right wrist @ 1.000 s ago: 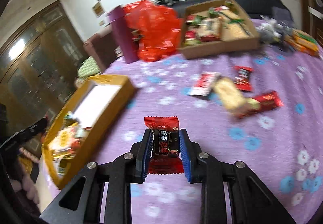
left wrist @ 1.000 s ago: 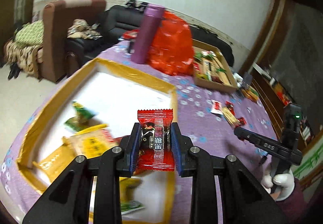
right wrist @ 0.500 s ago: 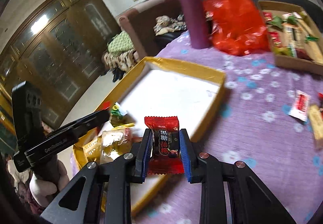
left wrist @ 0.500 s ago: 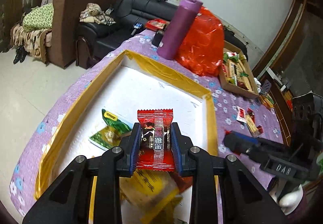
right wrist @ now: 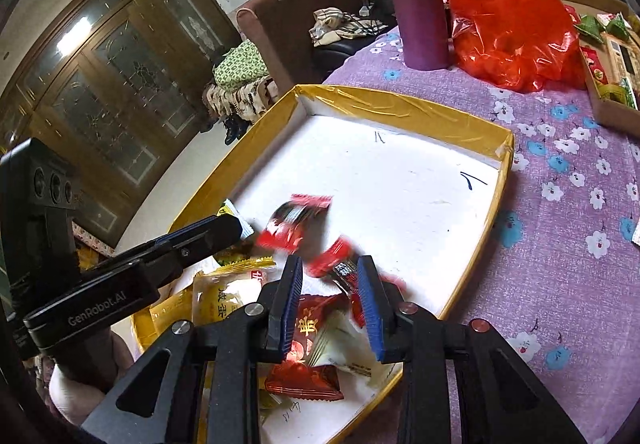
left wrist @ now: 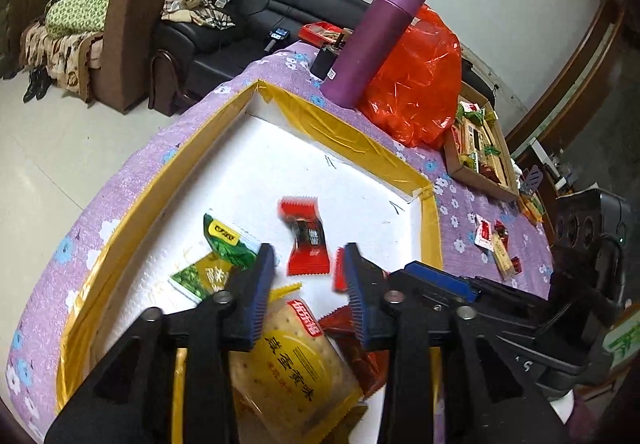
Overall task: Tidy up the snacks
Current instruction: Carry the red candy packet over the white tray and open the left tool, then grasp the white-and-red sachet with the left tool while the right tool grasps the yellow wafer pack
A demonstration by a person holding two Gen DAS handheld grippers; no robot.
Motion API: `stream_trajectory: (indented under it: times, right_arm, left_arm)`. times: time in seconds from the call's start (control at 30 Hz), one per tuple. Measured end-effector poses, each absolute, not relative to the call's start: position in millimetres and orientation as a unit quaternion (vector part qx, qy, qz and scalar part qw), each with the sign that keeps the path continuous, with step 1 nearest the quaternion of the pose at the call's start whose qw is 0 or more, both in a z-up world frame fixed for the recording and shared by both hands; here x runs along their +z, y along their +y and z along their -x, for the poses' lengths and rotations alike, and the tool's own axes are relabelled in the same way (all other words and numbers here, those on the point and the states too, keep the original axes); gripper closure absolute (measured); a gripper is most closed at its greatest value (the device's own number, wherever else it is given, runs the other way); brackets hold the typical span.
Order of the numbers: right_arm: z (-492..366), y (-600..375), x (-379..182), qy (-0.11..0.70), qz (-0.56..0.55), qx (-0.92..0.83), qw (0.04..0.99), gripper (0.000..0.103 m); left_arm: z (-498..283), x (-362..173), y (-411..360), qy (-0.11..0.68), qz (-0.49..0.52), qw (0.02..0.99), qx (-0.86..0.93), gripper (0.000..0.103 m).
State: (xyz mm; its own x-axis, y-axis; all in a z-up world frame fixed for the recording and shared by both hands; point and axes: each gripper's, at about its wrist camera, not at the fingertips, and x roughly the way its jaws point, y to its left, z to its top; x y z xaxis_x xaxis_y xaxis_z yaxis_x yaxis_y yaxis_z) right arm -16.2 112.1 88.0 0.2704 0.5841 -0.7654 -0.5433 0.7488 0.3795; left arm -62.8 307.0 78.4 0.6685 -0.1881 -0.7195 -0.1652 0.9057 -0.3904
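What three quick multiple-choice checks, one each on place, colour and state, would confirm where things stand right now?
1. Where is the purple bottle?
A. in the yellow-rimmed tray
B. on the tablecloth beyond the yellow-rimmed tray, beside the red plastic bag
C. on the sofa

2. What colour is the candy wrapper ahead of the left gripper?
A. red
B. blue
C. white

3. How do the right gripper jaws stand?
A. shut on a candy
B. open
C. out of view

Key: 1 B, it stands past the tray's far rim; 2 A, plainly red; 3 B, the fingers stand apart.
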Motion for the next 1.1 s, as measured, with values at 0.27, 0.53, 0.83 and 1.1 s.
stream_trajectory:
  times: [0.27, 0.53, 0.83, 1.1]
  right_arm:
    - [21, 81, 103, 0.472, -0.058, 0.353, 0.805, 0.063]
    - [32, 25, 102, 0.47, -0.096, 0.331, 0.813, 0.061]
    - [29, -108, 101, 0.459, -0.139, 0.236, 0.845, 0.059]
    - [-6, -214, 105, 0.437, -0.188, 0.134, 0.869, 0.059]
  left_arm:
    - [97, 103, 295, 0.354, 0.275, 0.894, -0.025, 0.028]
    - [118, 102, 263, 0.354, 0.348, 0.866, -0.054, 0.026]
    - [121, 108, 203, 0.376, 0.31, 0.868, -0.096, 0.023]
    - [114, 94, 156, 0.427, 0.269, 0.853, -0.135, 0.023]
